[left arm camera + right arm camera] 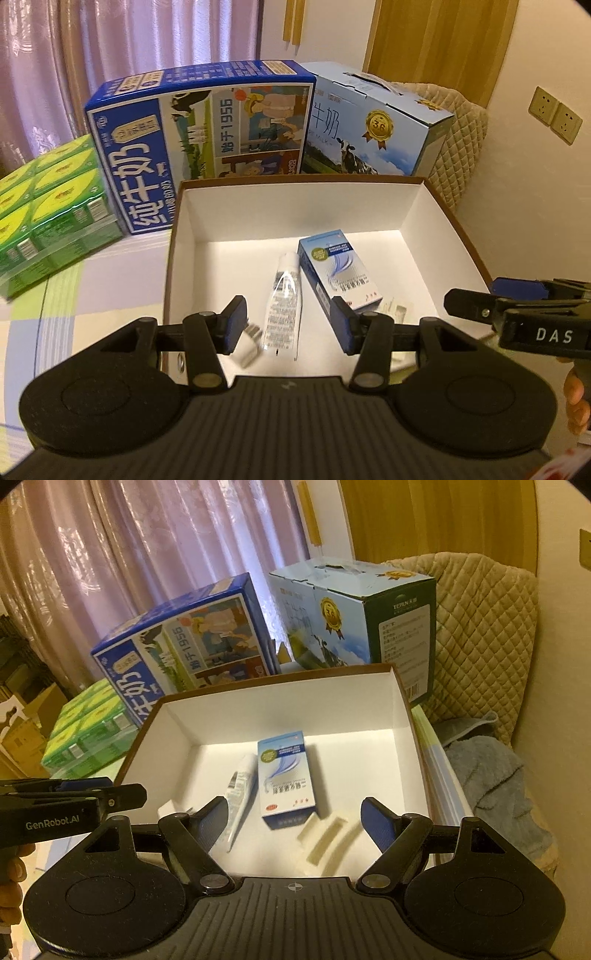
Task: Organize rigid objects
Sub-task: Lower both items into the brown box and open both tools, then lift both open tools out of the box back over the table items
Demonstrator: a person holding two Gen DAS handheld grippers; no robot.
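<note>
— Curtains (147, 554) hang behind; where's your medicine box (286, 779)?
— Mid-frame, flat in the white tray (295, 709), long axis running toward the far wall, beside the tube (240, 794), which lies likewise, cap end away.
— Your grippers?
— Left gripper (291, 321) and right gripper (295, 827) both spread wide, holding nothing.

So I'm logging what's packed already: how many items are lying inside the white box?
4, maybe more hidden behind the grippers: a tube left of centre, a blue-white carton beside it, a small pale piece near the right front, another small white piece at the left wall.
</note>
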